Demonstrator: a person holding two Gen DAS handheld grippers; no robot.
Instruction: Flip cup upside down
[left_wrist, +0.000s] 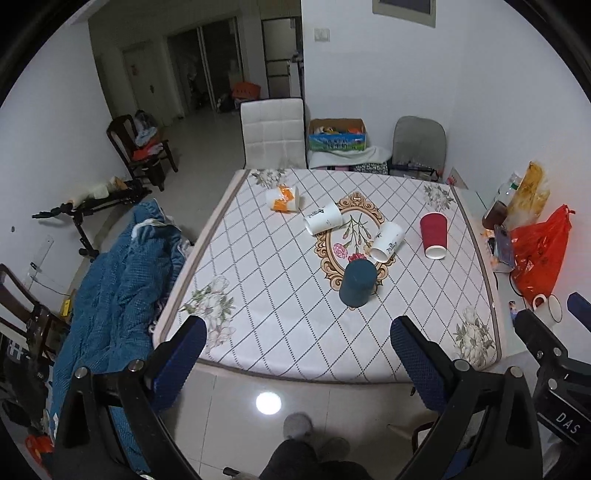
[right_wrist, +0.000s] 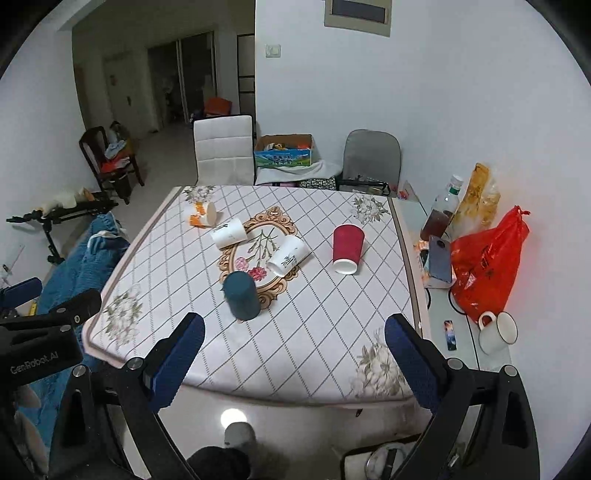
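Note:
Several paper cups lie on their sides on the patterned tablecloth (left_wrist: 258, 280): a dark teal cup (left_wrist: 357, 283) nearest me, a red cup (left_wrist: 434, 236) to the right, two white printed cups (left_wrist: 323, 218) (left_wrist: 386, 242) in the middle, and an orange-and-white cup (left_wrist: 282, 198) at the far left. They also show in the right wrist view: teal cup (right_wrist: 242, 295), red cup (right_wrist: 347, 249), white cups (right_wrist: 229, 233) (right_wrist: 288, 255), orange-and-white cup (right_wrist: 202, 214). My left gripper (left_wrist: 298, 330) and right gripper (right_wrist: 294, 330) are both open and empty, held above the table's near edge.
On the table's right side stand a red plastic bag (right_wrist: 487, 266), a bottle (right_wrist: 441, 212), a phone (right_wrist: 439, 258) and a white mug (right_wrist: 496, 332). A white chair (right_wrist: 223, 149) stands behind the table. A blue quilt (left_wrist: 118, 277) lies to the left.

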